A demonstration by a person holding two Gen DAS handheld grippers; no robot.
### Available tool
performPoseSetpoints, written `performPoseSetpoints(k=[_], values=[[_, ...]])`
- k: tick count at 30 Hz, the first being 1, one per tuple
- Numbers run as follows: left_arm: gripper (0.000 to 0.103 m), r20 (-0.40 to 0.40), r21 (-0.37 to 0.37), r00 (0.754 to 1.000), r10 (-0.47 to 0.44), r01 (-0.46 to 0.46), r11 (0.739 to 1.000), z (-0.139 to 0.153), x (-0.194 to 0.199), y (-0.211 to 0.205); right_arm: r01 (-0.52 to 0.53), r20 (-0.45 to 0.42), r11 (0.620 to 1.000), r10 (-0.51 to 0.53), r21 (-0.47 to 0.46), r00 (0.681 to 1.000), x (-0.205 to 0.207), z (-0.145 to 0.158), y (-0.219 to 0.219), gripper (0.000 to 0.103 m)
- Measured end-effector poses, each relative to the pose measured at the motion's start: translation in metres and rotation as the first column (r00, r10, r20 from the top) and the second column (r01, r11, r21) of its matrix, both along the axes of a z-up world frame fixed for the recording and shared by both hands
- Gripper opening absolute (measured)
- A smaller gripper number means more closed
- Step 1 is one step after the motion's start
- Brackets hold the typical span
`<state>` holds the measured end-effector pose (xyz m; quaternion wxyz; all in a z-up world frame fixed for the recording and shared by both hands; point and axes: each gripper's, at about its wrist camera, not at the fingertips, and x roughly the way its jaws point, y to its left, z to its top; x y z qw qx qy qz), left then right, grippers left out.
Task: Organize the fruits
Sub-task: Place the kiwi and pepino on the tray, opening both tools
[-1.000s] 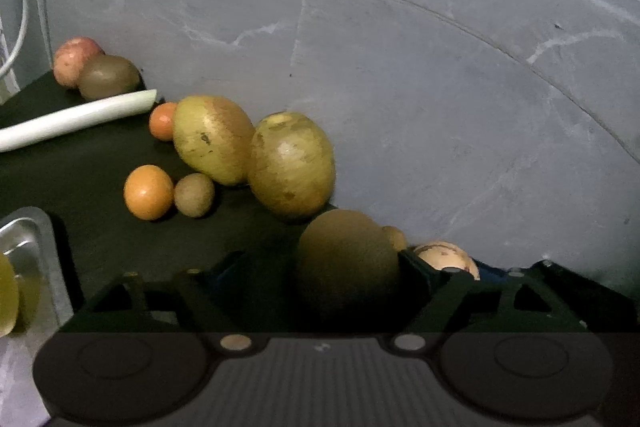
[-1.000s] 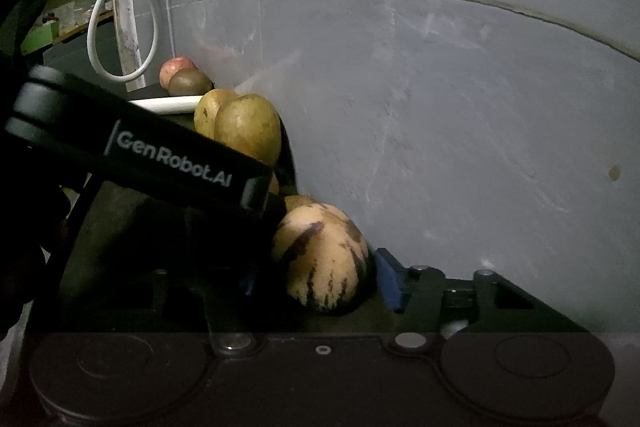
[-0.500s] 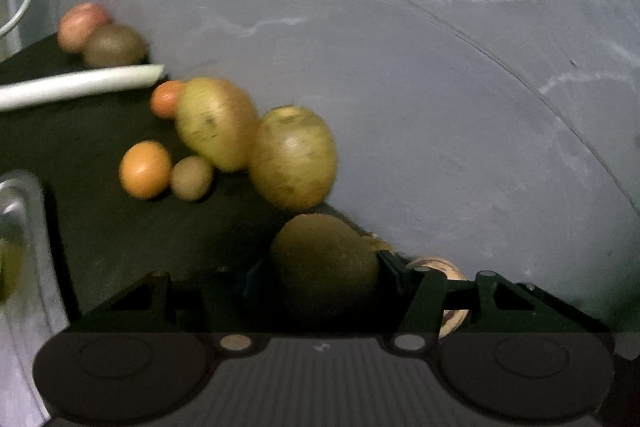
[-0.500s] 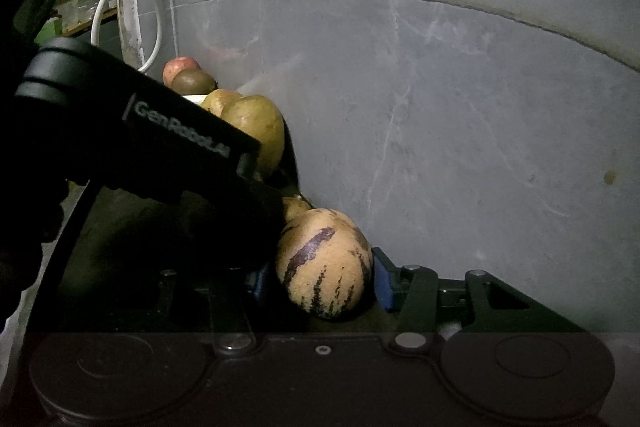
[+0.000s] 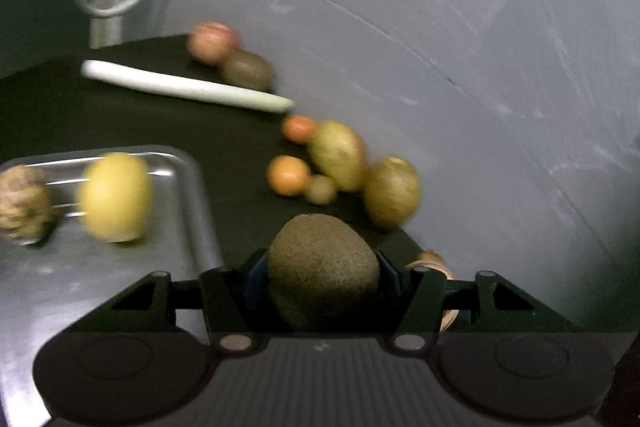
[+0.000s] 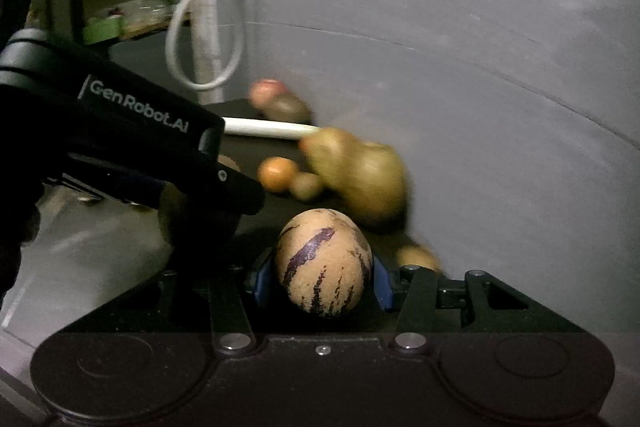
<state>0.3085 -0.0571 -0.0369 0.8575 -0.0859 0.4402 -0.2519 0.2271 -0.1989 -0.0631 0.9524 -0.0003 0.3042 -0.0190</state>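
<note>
My left gripper (image 5: 322, 269) is shut on a brown kiwi (image 5: 322, 267) and holds it above the dark counter beside a steel tray (image 5: 188, 211). The tray holds a yellow fruit (image 5: 114, 197) and a rough brown fruit (image 5: 24, 203). My right gripper (image 6: 322, 273) is shut on a tan pepino melon with purple stripes (image 6: 322, 263). The left gripper's body (image 6: 132, 143) crosses the left of the right wrist view. Two mangoes (image 5: 364, 171) lie against the wall.
Two oranges (image 5: 288, 175), a small kiwi (image 5: 320, 189), a white leek stalk (image 5: 188, 91), a peach (image 5: 210, 41) and another kiwi (image 5: 248, 71) lie on the counter along the grey wall (image 5: 480, 47). A white cable (image 6: 204, 39) hangs at the corner.
Both grippers have lifted and swung left with their fruits. The tray with the yellow fruit has come into the left wrist view. The pepino melon now sits upright between the right fingers.
</note>
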Motion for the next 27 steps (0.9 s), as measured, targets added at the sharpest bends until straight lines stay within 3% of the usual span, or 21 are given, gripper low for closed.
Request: performPoseSetpoints(k=[6,14,20,27], values=[[0.062,0.015,0.021,0.988,0.155,-0.155,0.988,0.007,-0.007,0.060,-0.136,0.016,0.991,0.136,0.005,0.991,0.022,0.006,0.041,0.050],[0.062,0.011,0.054,0.949,0.315,-0.315,0.947,-0.001,-0.005,0.124,-0.290,0.006,0.957,0.290,0.024,0.957,0.051,-0.005,0.092,0.050],[0.062,0.017,0.077,0.928,0.373,-0.373,0.925,-0.014,0.001,0.142,-0.350,-0.014,0.937,0.350,0.016,0.937,0.066,-0.012,0.112,0.050],[0.062,0.012,0.101,0.922,0.386,-0.385,0.917,-0.025,0.007,0.145,-0.371,-0.037,0.928,0.372,0.020,0.928,0.074,-0.018,0.117,0.050]])
